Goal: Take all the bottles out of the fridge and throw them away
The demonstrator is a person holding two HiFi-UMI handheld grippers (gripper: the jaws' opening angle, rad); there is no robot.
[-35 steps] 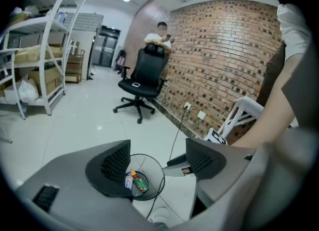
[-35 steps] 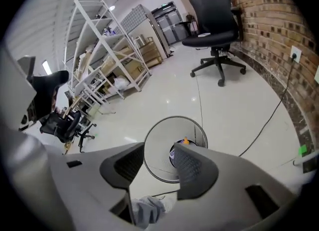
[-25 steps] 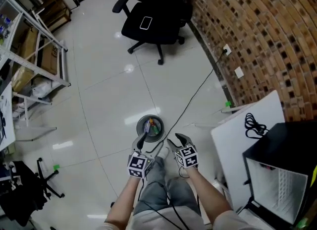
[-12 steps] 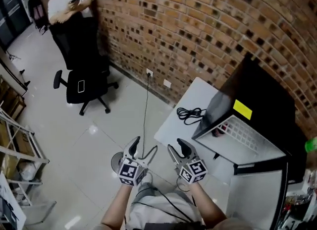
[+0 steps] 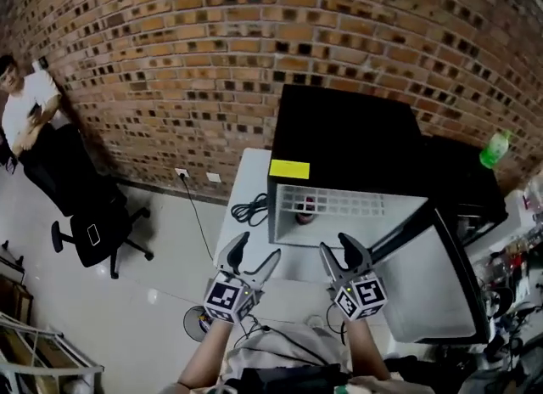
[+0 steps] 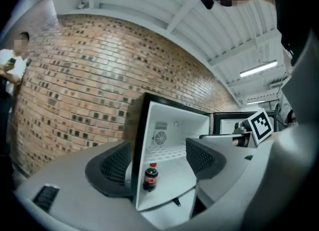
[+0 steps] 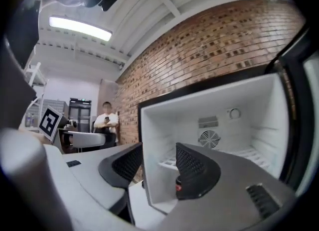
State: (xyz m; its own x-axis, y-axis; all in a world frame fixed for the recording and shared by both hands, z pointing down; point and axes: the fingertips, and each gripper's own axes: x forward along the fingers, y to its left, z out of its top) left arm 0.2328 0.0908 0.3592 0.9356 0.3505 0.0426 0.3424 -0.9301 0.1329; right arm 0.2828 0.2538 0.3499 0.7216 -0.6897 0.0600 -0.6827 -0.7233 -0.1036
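the view has swung round: a second ago the head camera looked down at the floor with both tools over the bin, and now the brick wall (image 5: pixel 170 61) fills the top and the black fridge (image 5: pixel 348 142) sits straight ahead on the white surface (image 5: pixel 242 239). its door (image 5: pixel 433 282) hangs wide open to the right, so the white inside is in plain reach. a person (image 5: pixel 25 112) sits well off to the left, by the wall.

the left tool (image 5: pixel 254 256) and the right tool (image 5: pixel 339 252) are held side by side just in front of the opening. both have their jaws apart and nothing between them; the right one stands only partly spread. the bin (image 5: pixel 197 323) is now low at the left on the floor, near the person's leg.

inside, one dark bottle (image 6: pixel 150 177) with a red cap stands upright on the fridge floor, near the front left corner. no other bottle shows in there. a green bottle (image 5: pixel 495 148) stands on top of a dark unit at the right, outside the fridge.

the turn looks like a return trip after a drop, with this bottle the next to fetch, likely the last.
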